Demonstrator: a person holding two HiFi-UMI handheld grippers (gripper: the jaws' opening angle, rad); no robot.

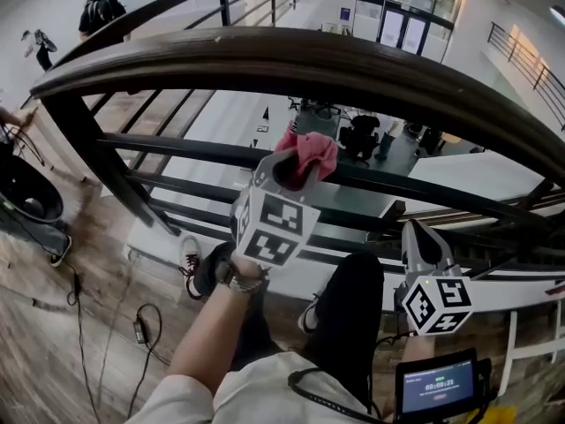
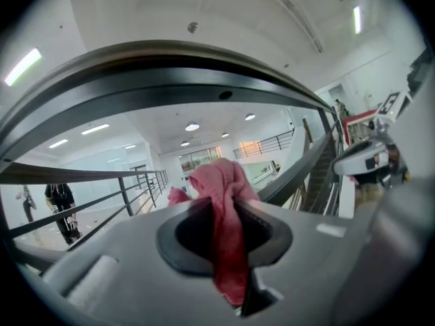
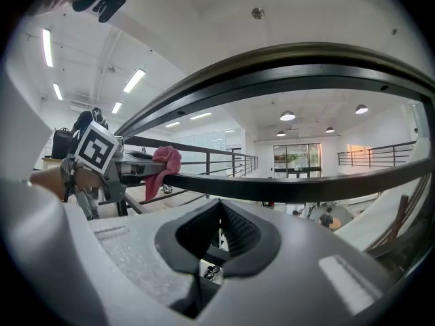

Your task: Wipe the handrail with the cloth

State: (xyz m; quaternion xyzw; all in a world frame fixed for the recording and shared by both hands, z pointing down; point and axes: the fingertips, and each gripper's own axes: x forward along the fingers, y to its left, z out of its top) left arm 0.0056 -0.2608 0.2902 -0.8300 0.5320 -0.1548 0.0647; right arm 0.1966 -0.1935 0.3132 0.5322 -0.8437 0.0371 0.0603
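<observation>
The handrail (image 1: pixel 309 60) is a broad dark curved bar across the top of the head view, with thinner black bars beneath it. My left gripper (image 1: pixel 296 162) is shut on a pink cloth (image 1: pixel 309 153), which it holds against the upper black bar (image 1: pixel 415 186) below the handrail. In the left gripper view the cloth (image 2: pixel 221 182) bunches out between the jaws of the left gripper (image 2: pixel 221 206), under the handrail (image 2: pixel 170 73). My right gripper (image 1: pixel 417 230) points up lower right, shut and holding nothing. The right gripper view shows that right gripper (image 3: pixel 221 206), the cloth (image 3: pixel 165 160) and the handrail (image 3: pixel 285 66).
A person in black (image 1: pixel 101 11) stands far left beyond the railing. Cables (image 1: pixel 141 325) lie on the wood floor beside the person's shoes. A small screen device (image 1: pixel 439 385) hangs at lower right. A black round object (image 1: pixel 26 193) sits at the left. An atrium opens below.
</observation>
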